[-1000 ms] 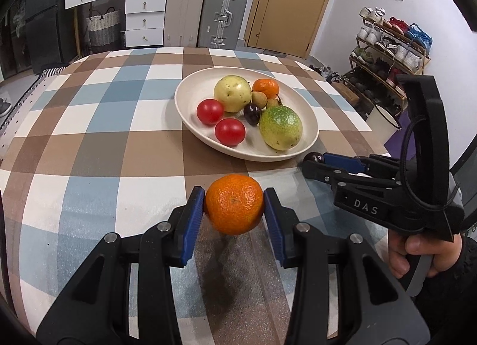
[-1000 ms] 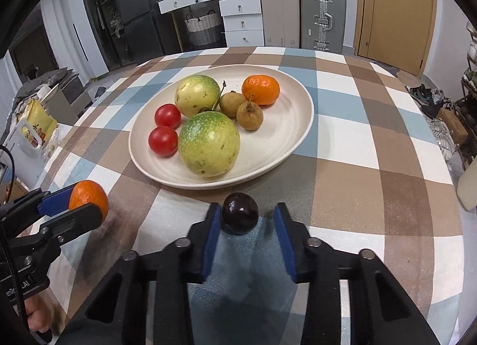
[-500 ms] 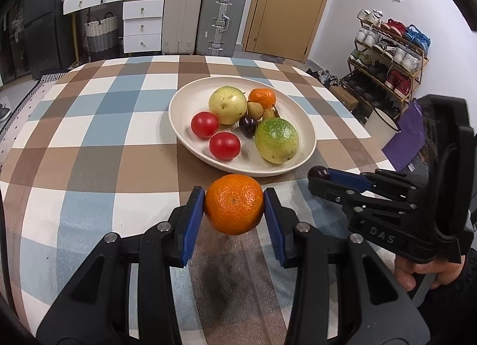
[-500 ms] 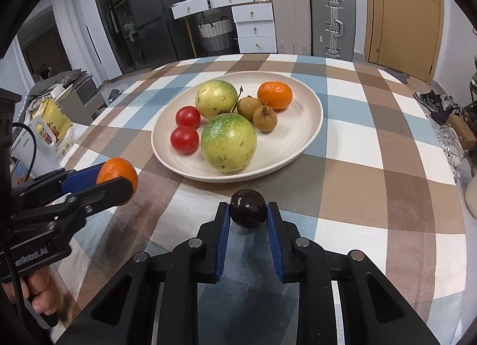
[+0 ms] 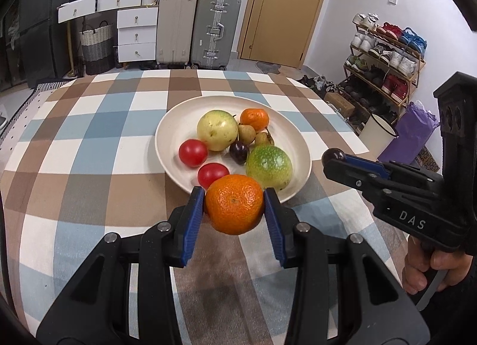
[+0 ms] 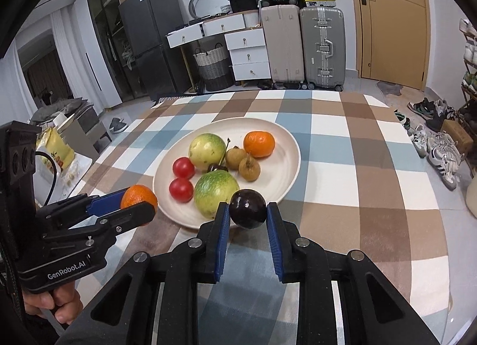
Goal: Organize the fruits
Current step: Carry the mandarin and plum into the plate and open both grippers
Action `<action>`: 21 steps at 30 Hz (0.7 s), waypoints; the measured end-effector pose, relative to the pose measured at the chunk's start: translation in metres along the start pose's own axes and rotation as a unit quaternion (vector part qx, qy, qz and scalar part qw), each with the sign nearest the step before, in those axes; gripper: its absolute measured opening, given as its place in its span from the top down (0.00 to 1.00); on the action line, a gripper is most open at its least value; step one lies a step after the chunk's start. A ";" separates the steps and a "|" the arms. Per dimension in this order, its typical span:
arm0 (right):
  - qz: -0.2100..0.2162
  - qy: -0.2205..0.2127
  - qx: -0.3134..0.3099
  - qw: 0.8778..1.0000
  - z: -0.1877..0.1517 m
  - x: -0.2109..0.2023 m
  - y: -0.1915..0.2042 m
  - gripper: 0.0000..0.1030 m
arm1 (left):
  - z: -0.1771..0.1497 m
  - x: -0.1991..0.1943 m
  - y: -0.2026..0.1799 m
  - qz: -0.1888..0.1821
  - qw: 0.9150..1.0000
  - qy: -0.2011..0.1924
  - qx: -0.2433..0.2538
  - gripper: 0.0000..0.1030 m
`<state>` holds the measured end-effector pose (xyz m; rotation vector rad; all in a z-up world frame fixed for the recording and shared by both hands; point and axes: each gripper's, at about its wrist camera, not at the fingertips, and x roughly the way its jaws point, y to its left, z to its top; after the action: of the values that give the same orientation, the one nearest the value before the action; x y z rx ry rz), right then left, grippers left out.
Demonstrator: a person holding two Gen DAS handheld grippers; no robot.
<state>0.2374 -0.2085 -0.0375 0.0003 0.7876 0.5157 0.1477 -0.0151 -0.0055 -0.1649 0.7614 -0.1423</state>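
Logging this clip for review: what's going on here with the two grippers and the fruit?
A person is gathering fruit onto a white plate on a checked tablecloth. The left gripper holds a mandarin and the right gripper holds a dark plum, both raised near the plate's near edge. Neither fruit is on the plate yet.

Both cameras sit just behind their own tools and look forward and downward along the fingers, close over the checked bench (image 5: 89, 142). The left wrist view has its tool (image 5: 234, 206) at six o'clock and faces the white plate (image 5: 167, 136) at twelve, with the door (image 5: 286, 11) beyond. The right tool (image 5: 334, 155) enters it at three o'clock. The right wrist view faces the same plate (image 6: 286, 142), and the left tool (image 6: 138, 202) enters at nine o'clock. Both views share the plate, the suitcases (image 6: 322, 46) and the drawers (image 6: 247, 55).
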 end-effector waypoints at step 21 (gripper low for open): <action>0.001 -0.009 0.036 0.999 0.024 0.032 -0.014 0.75 | 0.031 0.041 0.002 0.004 1.000 -0.001 0.012 0.63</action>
<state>0.2788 -0.2024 -0.0442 0.0731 0.7878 0.4874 0.1992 -0.0179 -0.0115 -0.1401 0.7579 -0.1437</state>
